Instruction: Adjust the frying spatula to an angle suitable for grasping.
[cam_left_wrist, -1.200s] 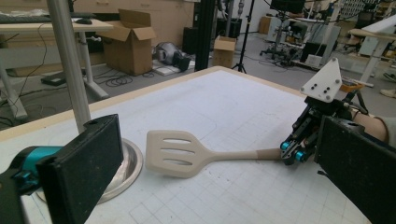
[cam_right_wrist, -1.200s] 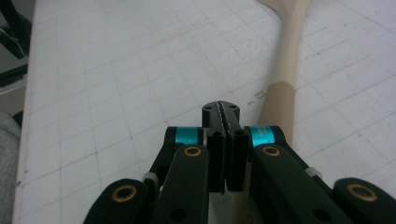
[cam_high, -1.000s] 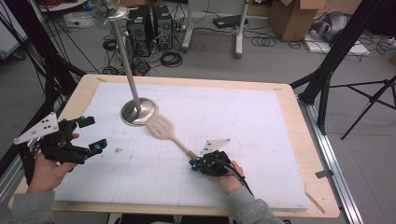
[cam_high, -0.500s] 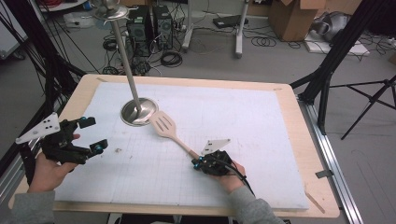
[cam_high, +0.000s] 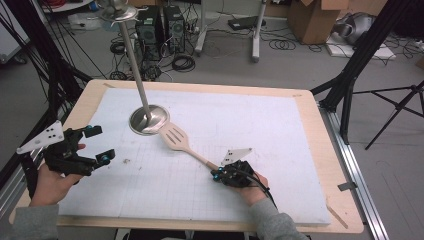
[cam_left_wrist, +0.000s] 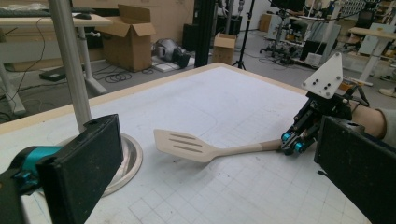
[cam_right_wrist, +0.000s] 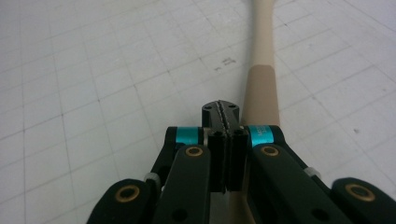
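Observation:
A pale wooden slotted spatula (cam_high: 175, 136) lies on the white gridded mat (cam_high: 260, 125), its head next to the round steel base of a pole stand (cam_high: 141, 125). My right gripper (cam_high: 216, 175) sits low at the handle's end with its jaws shut flat against each other. In the right gripper view the handle (cam_right_wrist: 261, 88) runs beside and under the right finger of the right gripper (cam_right_wrist: 221, 108), not between the pads. My left gripper (cam_high: 100, 145) is held open over the mat's left edge, nothing in it. In the left gripper view, between the left gripper's (cam_left_wrist: 218, 179) black jaws, are the spatula (cam_left_wrist: 187, 142) and the right gripper (cam_left_wrist: 292, 142).
The stand's steel pole (cam_high: 134, 60) rises tall from its base at the back left of the mat. The wooden table rim (cam_high: 320, 130) borders the mat. Black tripod legs, cables and cardboard boxes stand on the floor beyond.
The right gripper has shifted slightly to the right at the handle's end, and the spatula has turned a little with it. The left gripper has stayed put.

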